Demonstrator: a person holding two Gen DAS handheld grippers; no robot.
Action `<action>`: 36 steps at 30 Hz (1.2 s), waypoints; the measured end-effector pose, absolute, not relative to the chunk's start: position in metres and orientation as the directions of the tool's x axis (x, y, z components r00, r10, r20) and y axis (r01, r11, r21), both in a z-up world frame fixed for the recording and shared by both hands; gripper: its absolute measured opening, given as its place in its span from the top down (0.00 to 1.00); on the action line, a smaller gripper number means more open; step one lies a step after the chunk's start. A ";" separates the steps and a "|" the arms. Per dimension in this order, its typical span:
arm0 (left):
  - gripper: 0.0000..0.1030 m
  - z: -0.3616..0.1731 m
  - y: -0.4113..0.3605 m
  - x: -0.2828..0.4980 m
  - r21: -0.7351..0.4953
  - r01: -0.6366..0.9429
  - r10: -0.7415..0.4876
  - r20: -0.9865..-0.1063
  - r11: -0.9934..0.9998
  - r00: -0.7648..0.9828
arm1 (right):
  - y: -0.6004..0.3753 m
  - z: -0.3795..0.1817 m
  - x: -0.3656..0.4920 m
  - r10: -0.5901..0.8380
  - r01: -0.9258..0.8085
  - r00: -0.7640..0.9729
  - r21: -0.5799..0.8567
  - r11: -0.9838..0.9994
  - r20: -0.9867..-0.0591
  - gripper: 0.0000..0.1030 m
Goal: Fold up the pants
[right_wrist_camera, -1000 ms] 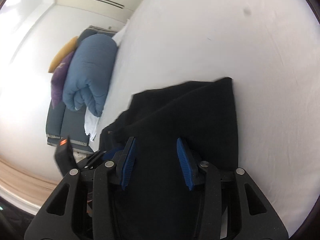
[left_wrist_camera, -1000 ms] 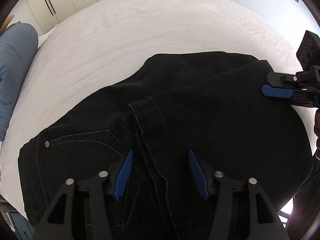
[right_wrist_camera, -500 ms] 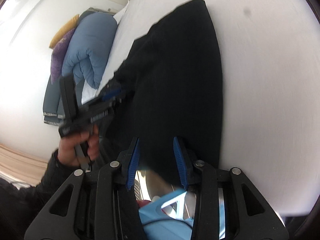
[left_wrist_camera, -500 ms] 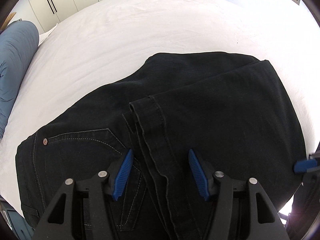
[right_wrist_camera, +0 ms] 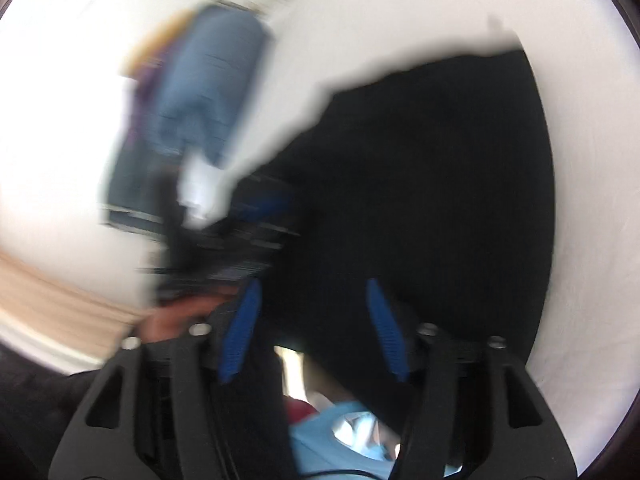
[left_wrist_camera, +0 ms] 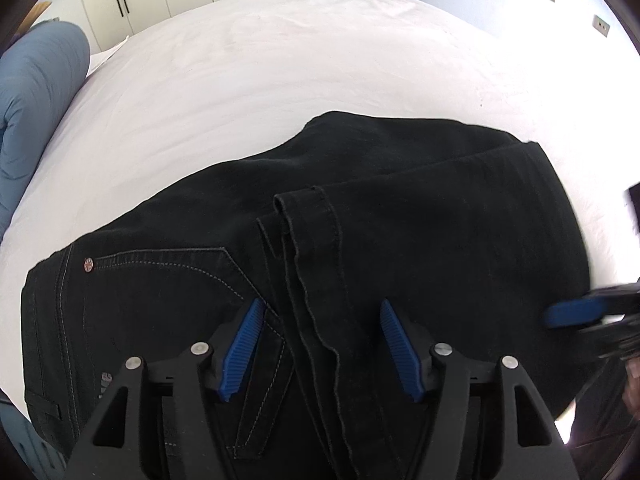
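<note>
My left tongs point steeply down, apart, over folded black jeans on the white bed. My right tongs, just widened, hold nothing, angled over the jeans' edge.

My left gripper is a matte black plastic frame with two angled arms, each with a long slot-shaped cut-out near its base. Four round silver screw heads sit across its top, two to a side. Its fingers are bright blue pads, ribbed with fine crosswise ridges and tapering toward the tips.

My right gripper is built the same: black frame, silver screws, ribbed blue fingers, though its own view is blurred. From the left wrist view one blue pad and black body of it shows at the right edge.

I wear a dark sleeve, seen at the lower left of the right wrist view.
</note>
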State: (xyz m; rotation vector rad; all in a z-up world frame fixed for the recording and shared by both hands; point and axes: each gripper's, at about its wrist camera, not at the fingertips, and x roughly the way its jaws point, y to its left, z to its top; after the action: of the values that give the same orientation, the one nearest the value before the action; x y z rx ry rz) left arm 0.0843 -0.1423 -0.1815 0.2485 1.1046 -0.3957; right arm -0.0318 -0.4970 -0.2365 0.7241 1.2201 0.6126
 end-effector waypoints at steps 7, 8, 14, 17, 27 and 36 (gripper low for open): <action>0.14 -0.153 -0.064 0.065 -0.191 0.257 -0.288 -0.858 0.947 0.425 | -0.495 -0.226 -0.051 0.762 -0.027 0.331 0.801 0.598 -0.557 0.41; 0.11 -0.150 -0.047 0.062 -0.224 0.218 -0.300 -0.847 0.950 0.439 | -0.495 -0.225 -0.054 0.776 -0.012 0.350 0.826 0.563 -0.524 0.32; 0.10 -0.132 0.090 0.035 -0.466 -0.075 -0.348 -0.748 0.882 0.565 | -0.491 -0.219 -0.061 0.791 0.030 0.431 0.883 0.468 -0.434 0.19; 0.09 -0.145 0.153 0.023 -0.575 -0.209 -0.356 -0.711 0.791 0.607 | -0.484 -0.214 -0.051 0.808 0.035 0.426 0.899 0.436 -0.408 0.19; 0.11 -0.216 0.231 0.011 -0.818 -0.357 -0.491 -0.561 0.450 0.667 | -0.465 -0.212 -0.026 0.836 0.054 0.420 0.929 0.366 -0.353 0.19; 0.22 -0.230 0.245 0.013 -0.864 -0.350 -0.510 -0.498 0.361 0.702 | -0.461 -0.224 -0.020 0.856 0.075 0.410 0.947 0.313 -0.315 0.22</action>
State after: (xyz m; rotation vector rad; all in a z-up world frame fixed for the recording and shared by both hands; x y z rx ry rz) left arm 0.0133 0.2450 -0.2302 -1.2381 0.8416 -0.1200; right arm -0.0197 -0.4614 -0.2236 1.1461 1.0329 0.6593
